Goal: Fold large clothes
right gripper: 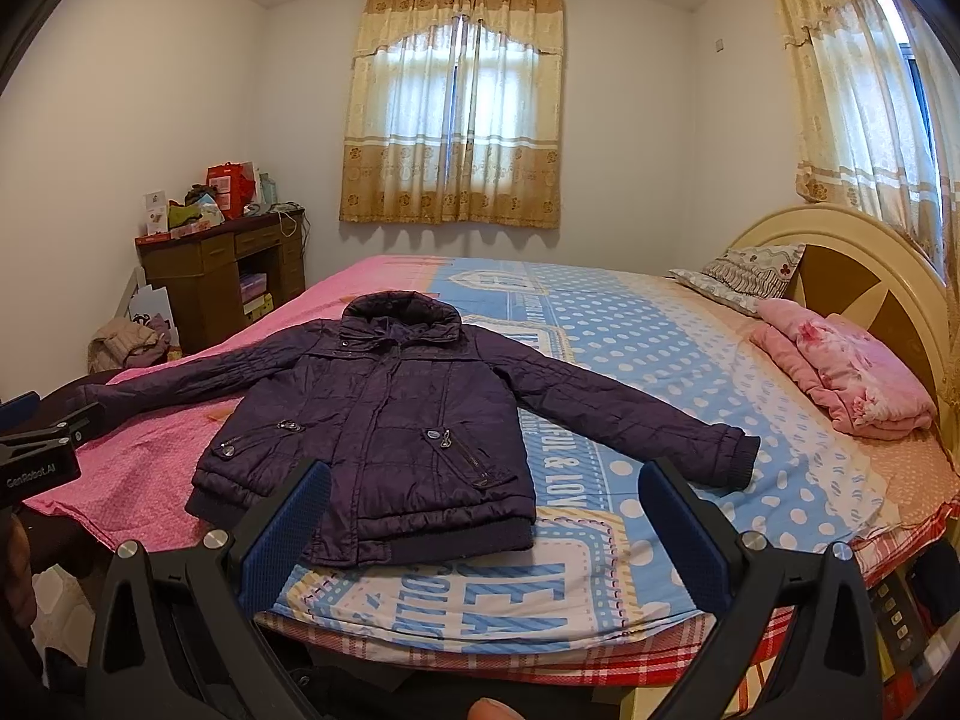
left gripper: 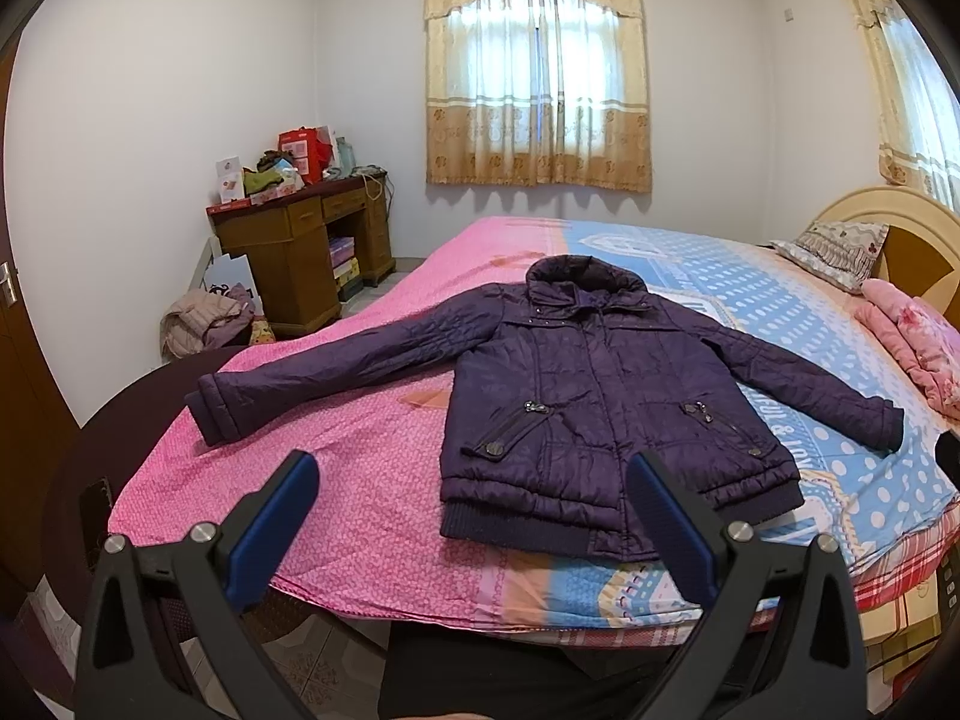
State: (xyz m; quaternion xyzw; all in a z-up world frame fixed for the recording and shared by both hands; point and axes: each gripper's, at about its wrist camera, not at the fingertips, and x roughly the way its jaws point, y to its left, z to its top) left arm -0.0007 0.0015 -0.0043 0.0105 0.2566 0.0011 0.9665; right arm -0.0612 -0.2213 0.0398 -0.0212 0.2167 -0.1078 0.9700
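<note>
My jacket [left gripper: 600, 396] lies flat on the bed [left gripper: 336, 480], sleeves out, nothing folded; my left gripper [left gripper: 474, 480] and right gripper [right gripper: 486, 492] hover spread, empty.

A wide bed [right gripper: 690, 360] is filling the room, its sheet showing pink on the left and blue with white dots on the right. A purple quilted jacket [right gripper: 384, 414] is lying flat and face up near the bed's near edge, sleeves spreading out to both sides, hood pointing to the far side. At the far right, by the headboard [right gripper: 840, 276], a patterned pillow [right gripper: 744, 276] and a folded pink blanket [right gripper: 840, 372] are resting on the sheet, well apart from the jacket.
</note>
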